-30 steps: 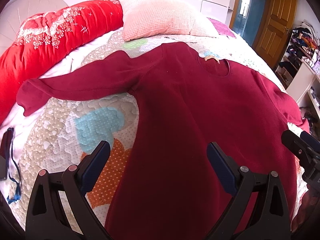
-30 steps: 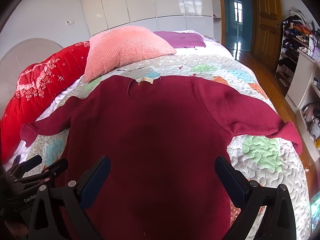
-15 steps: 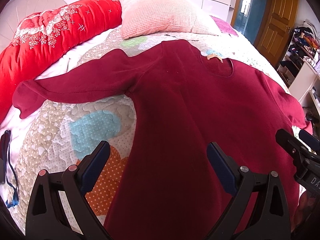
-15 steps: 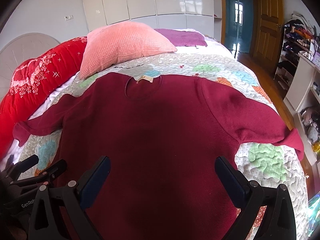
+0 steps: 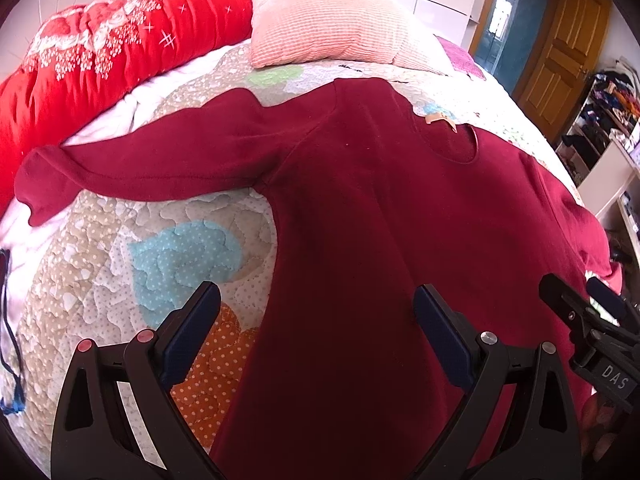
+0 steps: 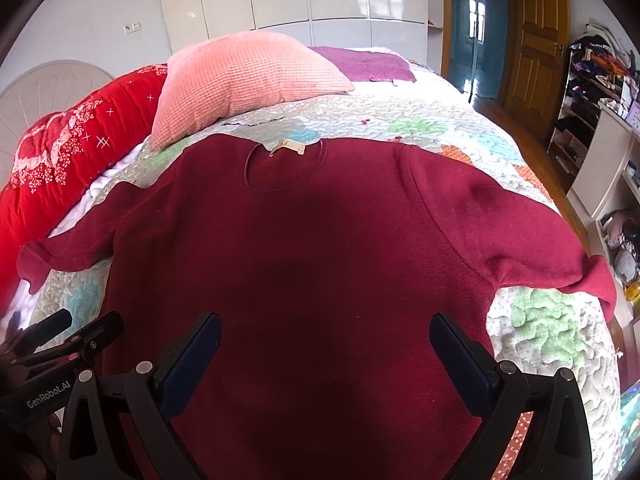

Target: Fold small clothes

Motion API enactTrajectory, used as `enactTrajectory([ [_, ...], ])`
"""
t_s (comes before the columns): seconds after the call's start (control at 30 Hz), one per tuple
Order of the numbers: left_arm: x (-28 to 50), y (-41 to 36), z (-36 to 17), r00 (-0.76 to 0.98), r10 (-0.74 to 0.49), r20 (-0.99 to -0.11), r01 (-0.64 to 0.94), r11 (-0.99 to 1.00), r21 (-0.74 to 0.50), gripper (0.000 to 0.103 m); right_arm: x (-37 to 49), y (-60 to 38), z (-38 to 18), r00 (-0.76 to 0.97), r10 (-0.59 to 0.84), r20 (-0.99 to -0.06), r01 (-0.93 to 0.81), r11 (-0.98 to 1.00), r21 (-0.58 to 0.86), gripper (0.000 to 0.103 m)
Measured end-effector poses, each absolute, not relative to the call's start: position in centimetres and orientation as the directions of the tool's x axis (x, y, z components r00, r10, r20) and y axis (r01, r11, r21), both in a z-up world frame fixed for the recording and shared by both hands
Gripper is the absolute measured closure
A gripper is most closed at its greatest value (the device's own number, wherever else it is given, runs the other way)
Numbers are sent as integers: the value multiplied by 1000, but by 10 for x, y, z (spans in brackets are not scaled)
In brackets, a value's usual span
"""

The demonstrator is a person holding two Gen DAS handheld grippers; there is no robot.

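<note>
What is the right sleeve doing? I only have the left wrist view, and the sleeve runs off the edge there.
Observer: In the right wrist view the right sleeve lies stretched out flat on the quilt, with its cuff near the bed's edge.
Operator: Is the right gripper holding anything?
Observer: No. The right gripper is open over the lower body of the sweater, with nothing between its fingers.
Operator: Anything behind the pillow?
Observer: A purple cloth lies flat just behind the pink pillow.
</note>
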State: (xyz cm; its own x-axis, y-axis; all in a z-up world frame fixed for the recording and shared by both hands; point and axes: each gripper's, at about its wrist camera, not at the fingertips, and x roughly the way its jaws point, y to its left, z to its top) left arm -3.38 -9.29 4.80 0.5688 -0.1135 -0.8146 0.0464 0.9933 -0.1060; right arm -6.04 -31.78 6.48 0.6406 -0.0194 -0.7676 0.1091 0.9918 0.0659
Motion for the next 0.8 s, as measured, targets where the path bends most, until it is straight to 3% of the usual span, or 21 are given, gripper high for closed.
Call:
enactTrajectory([
  [0.63,-15,-67,46,564,-106,-819,0,992,-128,6,-32,-298,54,625,20,-780,80,993,90,0],
  [0.8,-8,-28,56,575,-104,-812,-55,985,-165,6,-21,-283,50,617,35,-786,43,996,79,0],
])
